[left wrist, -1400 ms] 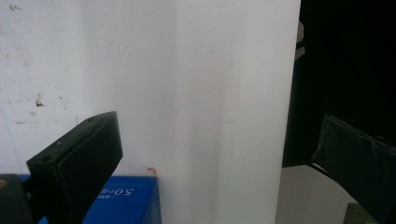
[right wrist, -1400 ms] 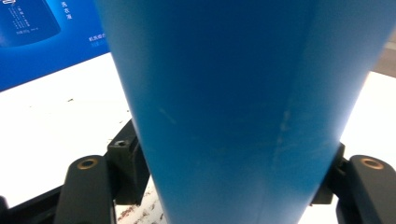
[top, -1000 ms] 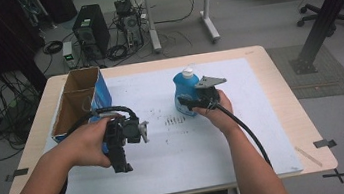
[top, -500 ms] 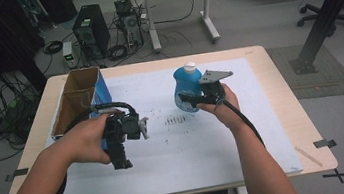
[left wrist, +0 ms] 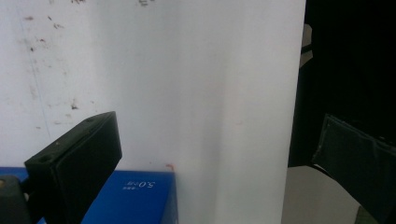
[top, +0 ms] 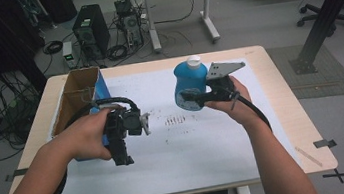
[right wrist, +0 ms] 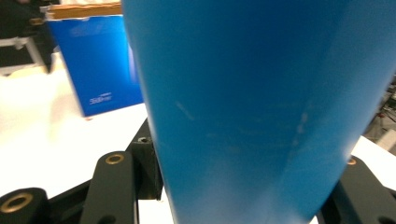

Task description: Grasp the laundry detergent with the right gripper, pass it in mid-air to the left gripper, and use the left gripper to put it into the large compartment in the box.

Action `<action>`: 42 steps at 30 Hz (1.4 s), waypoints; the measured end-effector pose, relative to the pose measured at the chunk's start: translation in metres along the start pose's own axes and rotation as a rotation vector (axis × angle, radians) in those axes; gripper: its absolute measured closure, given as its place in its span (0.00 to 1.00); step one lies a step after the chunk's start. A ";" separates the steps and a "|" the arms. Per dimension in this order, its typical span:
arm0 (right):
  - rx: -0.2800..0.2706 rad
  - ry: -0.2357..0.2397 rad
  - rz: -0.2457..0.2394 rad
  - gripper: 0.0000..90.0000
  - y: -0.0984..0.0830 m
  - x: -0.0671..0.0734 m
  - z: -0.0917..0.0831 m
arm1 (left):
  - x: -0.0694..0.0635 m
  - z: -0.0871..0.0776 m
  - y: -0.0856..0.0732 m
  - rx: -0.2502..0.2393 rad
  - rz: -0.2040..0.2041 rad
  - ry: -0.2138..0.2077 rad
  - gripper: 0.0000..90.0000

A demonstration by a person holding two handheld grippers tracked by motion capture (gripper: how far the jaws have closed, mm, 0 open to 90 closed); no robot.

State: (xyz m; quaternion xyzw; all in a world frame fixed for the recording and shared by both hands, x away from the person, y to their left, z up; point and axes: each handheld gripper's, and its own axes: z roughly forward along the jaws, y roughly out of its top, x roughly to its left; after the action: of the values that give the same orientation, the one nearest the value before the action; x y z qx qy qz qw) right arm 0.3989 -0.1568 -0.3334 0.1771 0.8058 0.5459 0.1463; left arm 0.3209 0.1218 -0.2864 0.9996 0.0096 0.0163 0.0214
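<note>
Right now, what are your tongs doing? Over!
Right tongs shut on blue bottle, lifted. Left tongs open, empty. Open box at table's left, nothing blocking.

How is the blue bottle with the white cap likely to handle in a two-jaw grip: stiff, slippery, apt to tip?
The blue bottle looks like smooth, glossy plastic, so probably somewhat slippery. The right gripper clamps its wide lower body without visible denting, suggesting fair stiffness. Its narrow white cap sits above a broad base, so it likely stands steadily.

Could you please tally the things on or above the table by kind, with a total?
Blue bottle with white cap, held in the right claw: 1
Open cardboard box with blue sides: 1
White sheet covering the tabletop: 1
Hand-held claws, left and right: 2
Total: 5
</note>
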 end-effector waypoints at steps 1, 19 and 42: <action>0.004 0.011 -0.007 0.50 0.002 0.002 -0.002 | 0.001 -0.001 0.000 0.000 0.000 0.001 0.01; 0.021 0.202 -0.066 0.49 -0.008 0.041 -0.006 | 0.002 -0.013 -0.003 -0.011 -0.007 0.016 0.01; 0.026 0.380 -0.093 0.49 -0.034 0.073 0.015 | -0.001 -0.025 0.002 -0.014 -0.006 0.032 0.00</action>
State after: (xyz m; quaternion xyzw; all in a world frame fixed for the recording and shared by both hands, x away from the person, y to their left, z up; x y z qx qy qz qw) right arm 0.3352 -0.1237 -0.3739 0.0354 0.8332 0.5516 0.0142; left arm 0.3194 0.1204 -0.2609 0.9990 0.0128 0.0324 0.0285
